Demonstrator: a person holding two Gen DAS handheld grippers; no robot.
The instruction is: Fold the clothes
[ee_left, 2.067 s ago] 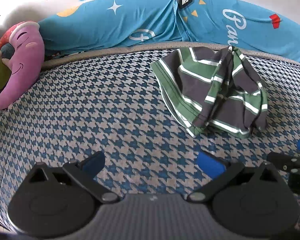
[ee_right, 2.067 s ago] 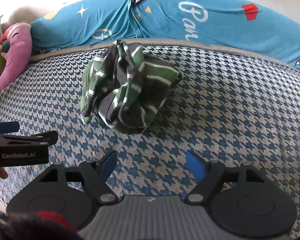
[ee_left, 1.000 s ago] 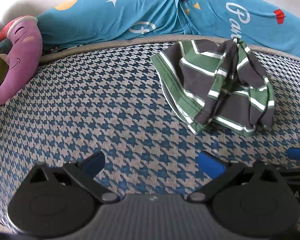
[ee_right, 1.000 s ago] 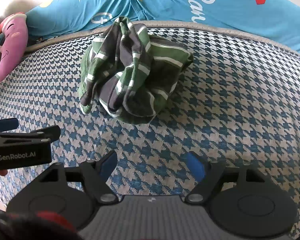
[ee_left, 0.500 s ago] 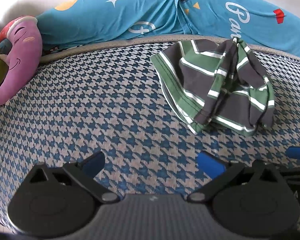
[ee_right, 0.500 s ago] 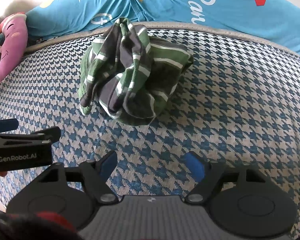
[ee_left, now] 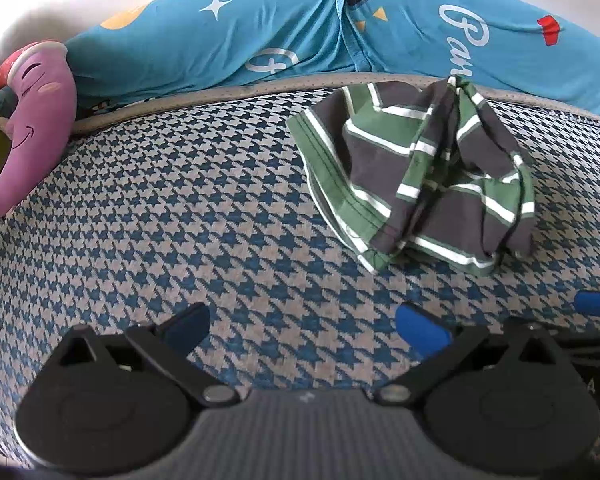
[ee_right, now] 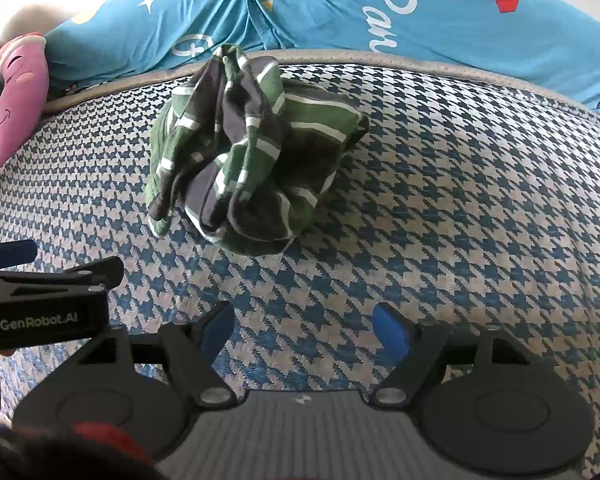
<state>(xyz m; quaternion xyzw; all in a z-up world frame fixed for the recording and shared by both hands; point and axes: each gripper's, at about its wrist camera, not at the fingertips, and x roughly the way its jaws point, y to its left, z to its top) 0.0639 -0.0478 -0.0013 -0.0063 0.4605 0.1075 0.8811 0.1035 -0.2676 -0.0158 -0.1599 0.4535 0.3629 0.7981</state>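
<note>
Toward the far edge of the houndstooth bed cover [ee_right: 440,184], just short of the blue bedding [ee_right: 440,20] along the back, sits the striped garment [ee_right: 244,148], a green/grey/white bundle, crumpled and peaked, nothing flat yet. From the right tool [ee_right: 304,328] it lies ahead and slightly left; from the left tool [ee_left: 304,326] it lies ahead and to the right. So it's roughly between the two, w/ the right tool looking nearer and more square-on; both well apart from it. No clear long axis: heap is about as wide as deep.

Both tools are spread wide, nothing between the pads.

Left view shows a ribbed hem edge on the bundle's left/near side, probably the best first grab pt. Right view instead shows twisted folds down the middle and the left tool's side. Pink plush [ee_left: 28,128] sits far left, clear of things.
</note>
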